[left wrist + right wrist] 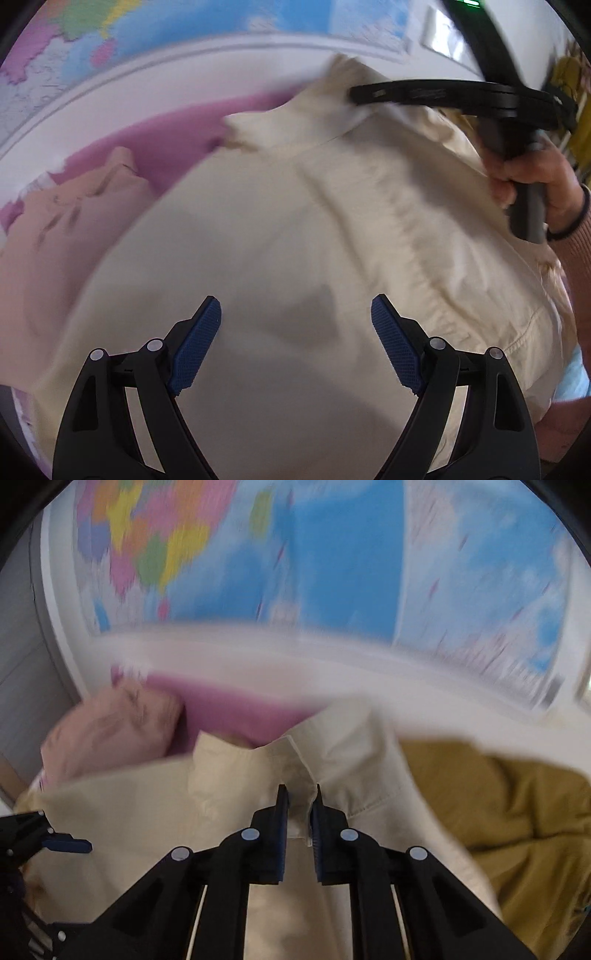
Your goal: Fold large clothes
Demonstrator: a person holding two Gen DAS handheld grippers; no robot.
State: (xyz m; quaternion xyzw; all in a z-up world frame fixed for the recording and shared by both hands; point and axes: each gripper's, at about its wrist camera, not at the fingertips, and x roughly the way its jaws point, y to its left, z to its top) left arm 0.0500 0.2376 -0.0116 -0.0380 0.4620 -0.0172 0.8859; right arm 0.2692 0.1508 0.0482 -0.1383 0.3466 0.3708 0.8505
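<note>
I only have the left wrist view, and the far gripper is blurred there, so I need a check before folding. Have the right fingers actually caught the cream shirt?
Observer: Yes. The right gripper is shut on a fold of the cream shirt, just below its collar.
Operator: Is anything lying beyond the shirt on that side?
Observer: A crumpled mustard garment lies beside the shirt, to its right in the right wrist view.
</note>
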